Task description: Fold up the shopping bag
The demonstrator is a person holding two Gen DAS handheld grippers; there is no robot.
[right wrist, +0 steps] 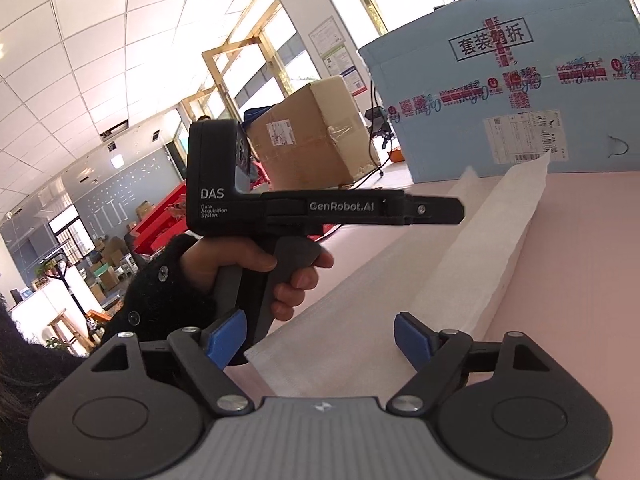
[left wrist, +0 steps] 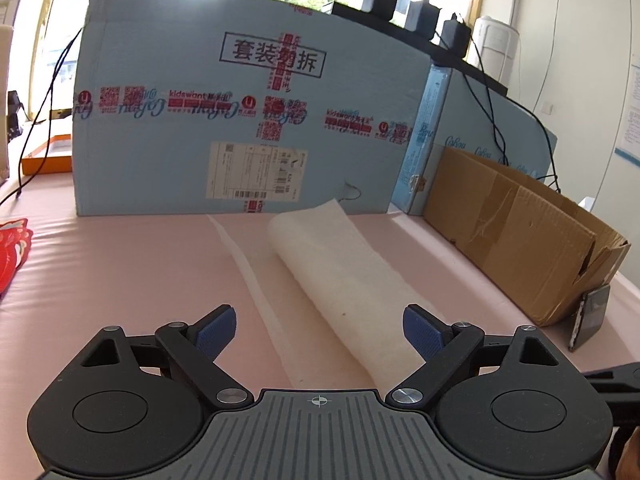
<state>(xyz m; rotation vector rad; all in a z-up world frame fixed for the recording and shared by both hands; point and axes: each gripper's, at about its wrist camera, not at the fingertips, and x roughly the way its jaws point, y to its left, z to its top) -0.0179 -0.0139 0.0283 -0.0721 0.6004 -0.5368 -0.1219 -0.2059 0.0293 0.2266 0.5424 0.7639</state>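
A white non-woven shopping bag (left wrist: 344, 264) lies on the pink table (left wrist: 120, 264), folded into a long narrow strip that runs from near me to the blue carton. My left gripper (left wrist: 320, 332) hovers over the strip's near end, open, its blue pads (left wrist: 216, 330) wide apart and touching nothing. In the right wrist view the same bag (right wrist: 400, 272) stretches away with its folded edge raised. My right gripper (right wrist: 320, 340) is open above the bag's near corner, with nothing between its pads. A hand (right wrist: 280, 272) in a black sleeve holds the left gripper (right wrist: 448, 211) level over the bag.
A large light-blue carton (left wrist: 240, 120) stands at the bag's far end. A flattened brown cardboard box (left wrist: 520, 248) lines the right side, with a phone (left wrist: 592, 320) leaning on it. Red items (left wrist: 12, 252) and an orange tray (left wrist: 44, 160) sit at the left; cables hang over the carton.
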